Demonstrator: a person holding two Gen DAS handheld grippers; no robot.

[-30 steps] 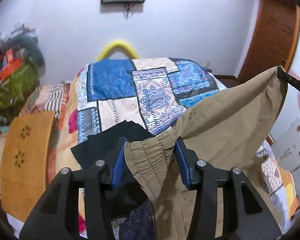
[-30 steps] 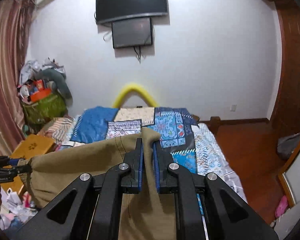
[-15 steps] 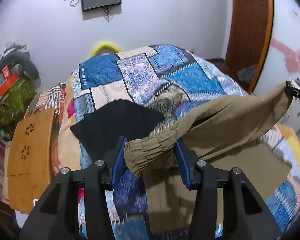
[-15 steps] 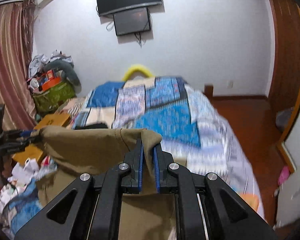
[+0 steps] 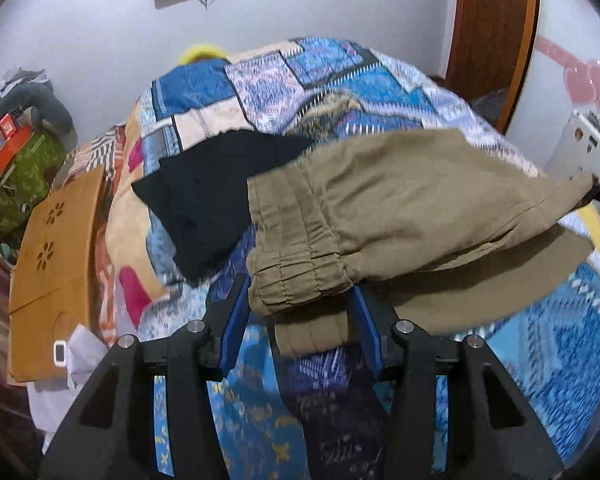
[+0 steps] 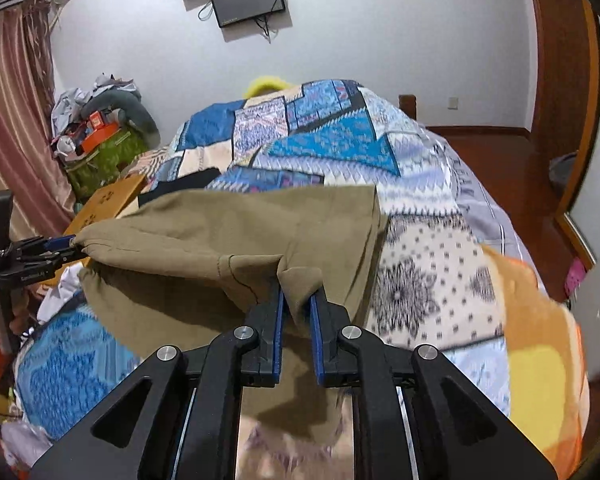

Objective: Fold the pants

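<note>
While stretched between the two grippers, khaki pants (image 5: 400, 208) span the frame from lower centre to the right edge in the left wrist view, long axis running left-right and sagging slightly over the patchwork bedspread (image 5: 340, 80). Gathered elastic waistband bunched at lower centre, pinched between the blue pads of the left gripper (image 5: 298, 320); jaws clamped on that thick bunch, so standing fairly wide. Far end drawn to a point at the right edge. In the right wrist view, same pants (image 6: 228, 240) reaching from centre out to middle left. Right gripper (image 6: 298, 312) at lower centre, jaws just been opening a little, a fold of khaki cloth still between the pads and pressed by them. Left gripper (image 6: 66, 248) seen side-on at middle left, with small white lettering on its body, too blurred to read. Both grippers tilted down toward the bed. Black cloth (image 5: 212, 200) lying flat left of the waistband, partly under it.
</note>
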